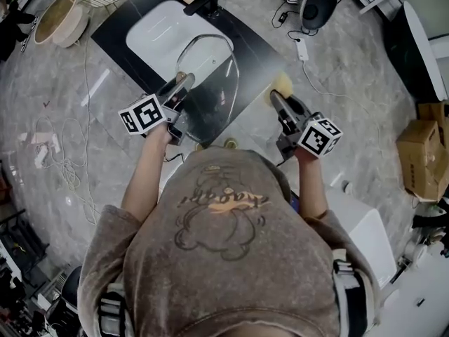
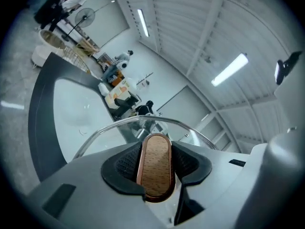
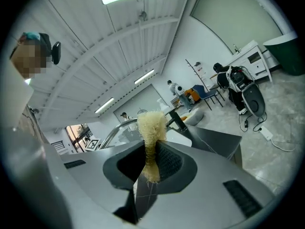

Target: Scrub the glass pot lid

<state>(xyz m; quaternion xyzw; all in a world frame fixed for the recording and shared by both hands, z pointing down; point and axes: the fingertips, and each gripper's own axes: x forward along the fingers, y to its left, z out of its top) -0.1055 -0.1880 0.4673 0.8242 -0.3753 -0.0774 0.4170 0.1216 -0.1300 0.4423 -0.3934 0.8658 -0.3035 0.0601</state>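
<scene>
Glass lid (image 1: 214, 76), one, left gripper (image 1: 182, 83); one scrubber (image 3: 151, 125), right gripper (image 1: 276, 98).

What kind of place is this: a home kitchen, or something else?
Probably a lab or workshop, not a home: a sink counter standing alone on open floor, loose cables, and a high ceiling with strip lights.

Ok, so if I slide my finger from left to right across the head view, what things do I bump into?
Beige tub → glass lid → yellow scrubber → cardboard box
</scene>
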